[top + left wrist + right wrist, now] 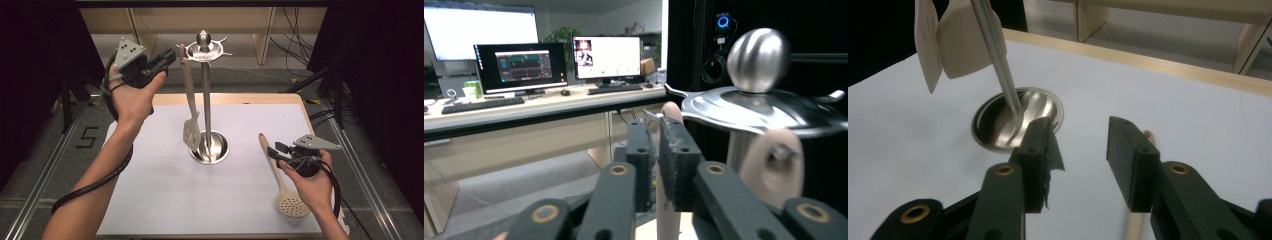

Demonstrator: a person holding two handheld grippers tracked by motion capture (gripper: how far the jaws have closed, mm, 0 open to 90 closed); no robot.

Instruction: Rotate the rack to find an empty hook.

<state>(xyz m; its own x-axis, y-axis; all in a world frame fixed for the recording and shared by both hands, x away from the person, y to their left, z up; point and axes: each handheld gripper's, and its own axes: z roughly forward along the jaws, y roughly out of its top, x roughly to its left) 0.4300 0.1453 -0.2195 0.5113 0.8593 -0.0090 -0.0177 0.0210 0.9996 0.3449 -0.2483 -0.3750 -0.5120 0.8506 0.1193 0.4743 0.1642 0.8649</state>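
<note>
A steel utensil stand point(206, 100) rises from a round base at the middle of the white table point(150, 195). A beige slotted spatula point(191, 131) hangs from a hook at the stand's top left. My left gripper point(170, 54) is level with the handle's top, just left of it. In the left gripper view its jaws point(655, 131) stand a thin gap apart with nothing between them, and the spatula handle point(672, 111) is just beyond them. A second beige handle point(774, 165) hangs closer. My right gripper point(272, 150) is open over the handle of a beige skimmer point(291, 205) lying on the table.
The stand's round base point(1018, 120) lies just past my right gripper point(1078, 135), with two beige blades point(968, 40) hanging above it. Wooden frame legs point(262, 35) and cables lie beyond the table's far edge. Dark curtains flank both sides. A desk with monitors point(521, 65) stands farther off.
</note>
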